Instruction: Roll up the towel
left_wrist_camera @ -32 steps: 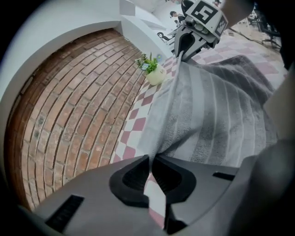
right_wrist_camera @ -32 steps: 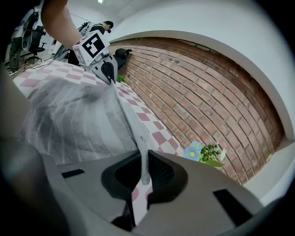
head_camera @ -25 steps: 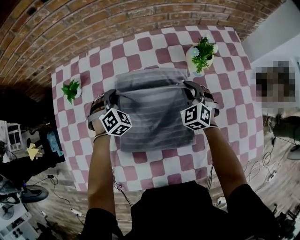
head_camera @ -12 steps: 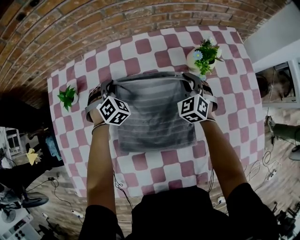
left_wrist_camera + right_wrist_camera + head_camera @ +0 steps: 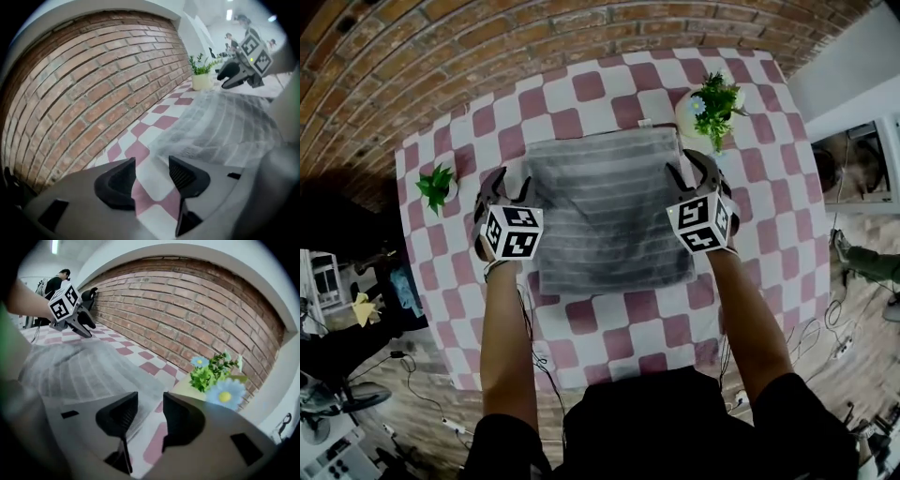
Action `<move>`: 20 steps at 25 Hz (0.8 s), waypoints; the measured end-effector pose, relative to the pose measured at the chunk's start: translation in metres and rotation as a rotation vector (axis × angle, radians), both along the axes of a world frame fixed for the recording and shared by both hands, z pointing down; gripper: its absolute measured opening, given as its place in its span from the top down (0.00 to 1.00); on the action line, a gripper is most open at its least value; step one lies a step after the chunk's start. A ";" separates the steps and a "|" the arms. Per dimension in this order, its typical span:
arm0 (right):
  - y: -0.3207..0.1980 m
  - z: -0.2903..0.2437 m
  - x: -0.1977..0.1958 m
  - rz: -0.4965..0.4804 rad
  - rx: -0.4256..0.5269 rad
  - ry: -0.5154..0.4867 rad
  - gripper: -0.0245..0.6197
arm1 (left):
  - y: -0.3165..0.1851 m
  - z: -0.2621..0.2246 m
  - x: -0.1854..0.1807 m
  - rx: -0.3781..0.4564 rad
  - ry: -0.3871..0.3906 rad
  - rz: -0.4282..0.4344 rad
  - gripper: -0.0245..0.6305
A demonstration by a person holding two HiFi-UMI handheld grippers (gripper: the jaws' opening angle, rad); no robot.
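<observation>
The grey striped towel [image 5: 609, 211] lies spread flat on the pink-and-white checked tablecloth [image 5: 619, 333]. My left gripper [image 5: 508, 183] is just off the towel's left edge, and its jaws have just been opening. In the left gripper view the left gripper [image 5: 151, 161] has only checked cloth between its pads, with the towel [image 5: 229, 126] to its right. My right gripper [image 5: 692, 169] is at the towel's right edge near the far corner, also just opened. The right gripper [image 5: 150, 395] holds nothing, and the towel's [image 5: 79, 366] edge lies under its left jaw.
A white pot of flowers [image 5: 708, 101] stands close beyond the right gripper, large in the right gripper view as a flower pot [image 5: 213, 378]. A small green plant [image 5: 437, 184] sits at the table's left edge. A brick wall [image 5: 93, 79] backs the table.
Both grippers carried the towel's held edge toward the far side, laid it flat, let go and moved slightly outward and back. Their cubes have rolled.
</observation>
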State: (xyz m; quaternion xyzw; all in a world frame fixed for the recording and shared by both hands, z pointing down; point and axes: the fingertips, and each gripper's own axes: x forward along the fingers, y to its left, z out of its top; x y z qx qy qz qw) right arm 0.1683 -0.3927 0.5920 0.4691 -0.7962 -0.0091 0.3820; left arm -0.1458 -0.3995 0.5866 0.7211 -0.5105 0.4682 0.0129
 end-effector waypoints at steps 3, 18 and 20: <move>0.034 -0.013 -0.001 -0.016 -0.022 -0.070 0.73 | 0.038 -0.008 -0.003 -0.040 0.160 -0.013 0.62; 0.221 0.008 0.015 0.018 -0.298 -0.223 0.72 | 0.246 0.024 0.009 -0.317 0.562 -0.103 0.67; 0.240 0.015 0.019 0.035 -0.326 -0.221 0.72 | 0.258 0.026 0.009 -0.328 0.577 -0.084 0.66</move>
